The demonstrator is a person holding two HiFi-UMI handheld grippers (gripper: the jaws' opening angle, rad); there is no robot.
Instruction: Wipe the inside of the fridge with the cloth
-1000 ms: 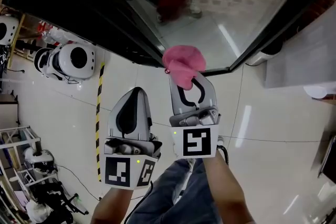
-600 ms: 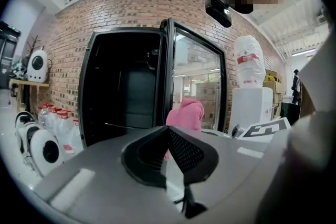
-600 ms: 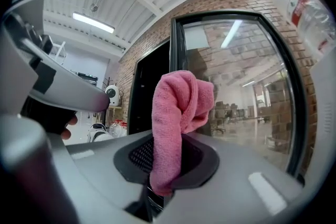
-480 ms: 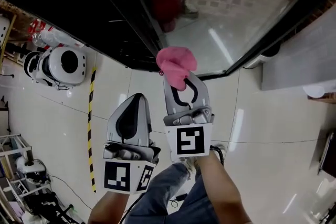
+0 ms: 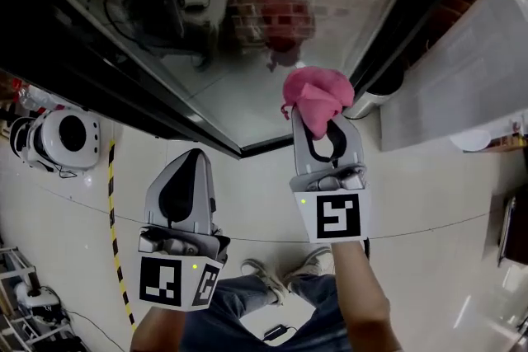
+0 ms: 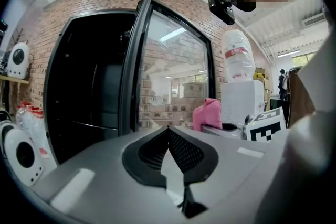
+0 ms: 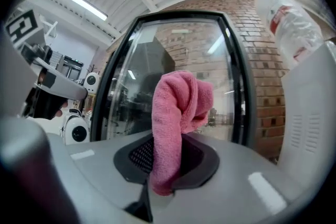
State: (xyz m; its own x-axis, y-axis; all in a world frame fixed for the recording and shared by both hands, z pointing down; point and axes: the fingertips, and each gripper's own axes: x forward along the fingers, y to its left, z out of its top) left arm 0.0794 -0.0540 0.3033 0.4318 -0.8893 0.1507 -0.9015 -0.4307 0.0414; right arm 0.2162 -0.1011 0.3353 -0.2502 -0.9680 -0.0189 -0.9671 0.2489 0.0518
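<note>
Since wiping has not begun, the right gripper [image 5: 320, 121] pinches the pink cloth [image 5: 318, 97] ready before the fridge's glass door [image 5: 239, 62]; the left gripper [image 5: 185, 159] hangs nearer, jaws together, empty.

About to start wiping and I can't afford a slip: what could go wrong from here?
1. The right gripper pinches only a fold of the pink cloth; the bunched rest could pull free when rubbed.
2. It faces the open glass door, not the dark fridge interior to the left, so it may knock the glass.
</note>
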